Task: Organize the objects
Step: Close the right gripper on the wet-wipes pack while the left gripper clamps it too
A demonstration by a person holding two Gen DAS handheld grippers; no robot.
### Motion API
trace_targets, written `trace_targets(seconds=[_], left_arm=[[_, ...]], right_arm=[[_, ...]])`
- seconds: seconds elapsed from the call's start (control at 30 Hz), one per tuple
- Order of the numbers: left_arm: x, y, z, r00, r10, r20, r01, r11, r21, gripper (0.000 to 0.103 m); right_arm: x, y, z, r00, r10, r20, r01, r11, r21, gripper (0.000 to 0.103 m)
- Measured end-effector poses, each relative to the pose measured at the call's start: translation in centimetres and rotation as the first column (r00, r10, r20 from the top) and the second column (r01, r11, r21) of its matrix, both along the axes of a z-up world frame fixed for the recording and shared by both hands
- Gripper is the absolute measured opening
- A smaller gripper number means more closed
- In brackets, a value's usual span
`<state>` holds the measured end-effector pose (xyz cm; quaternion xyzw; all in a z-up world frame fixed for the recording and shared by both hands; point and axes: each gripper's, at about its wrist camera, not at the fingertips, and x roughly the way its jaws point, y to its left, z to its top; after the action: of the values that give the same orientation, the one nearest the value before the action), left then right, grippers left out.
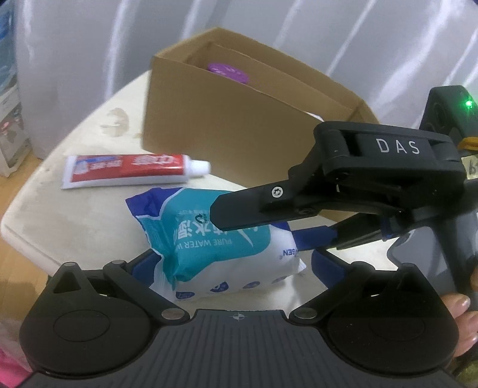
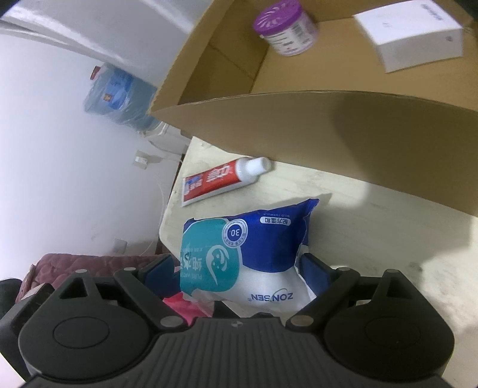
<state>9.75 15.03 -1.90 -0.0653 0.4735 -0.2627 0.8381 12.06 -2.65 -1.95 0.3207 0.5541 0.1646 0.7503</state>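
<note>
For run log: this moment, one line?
wipes pack between left hand-held gripper, right hand-held gripper | toothpaste on table | jar, box in carton

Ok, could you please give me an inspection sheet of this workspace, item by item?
Surface: pale table, stained.
Job's things: wet wipes pack near the table edge; toothpaste tube lying beside the cardboard box; purple-lid jar and white carton inside the box.
Clutter: pink item below the table edge.
Grippers: left tool straddles the pack, grip unclear; right tool open, pack between its fingers.
Cables: nothing seen.
Surroundings: white wall, large water bottle.
</note>
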Motion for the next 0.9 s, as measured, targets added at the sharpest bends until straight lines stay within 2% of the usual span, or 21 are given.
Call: trace_targets(seconds=[0.5,0.9], left_arm=[[-1.4,-3.9,-0.2,0.996,-0.085,-0.012,0.085,0.996,0.002,0.103],[-1.8,-4.4,-0.5,0.995,-0.101,-0.009,0.101,0.995,0.008,0.103]], right_arm=[[-2.7,-3.0,0.3,0.998,-0.060,0.030,0.061,0.997,-0.039,0.094],[-3.6,-3.6,0.3,0.996,-0.063,0.066,0.069,0.995,-0.078,0.095]])
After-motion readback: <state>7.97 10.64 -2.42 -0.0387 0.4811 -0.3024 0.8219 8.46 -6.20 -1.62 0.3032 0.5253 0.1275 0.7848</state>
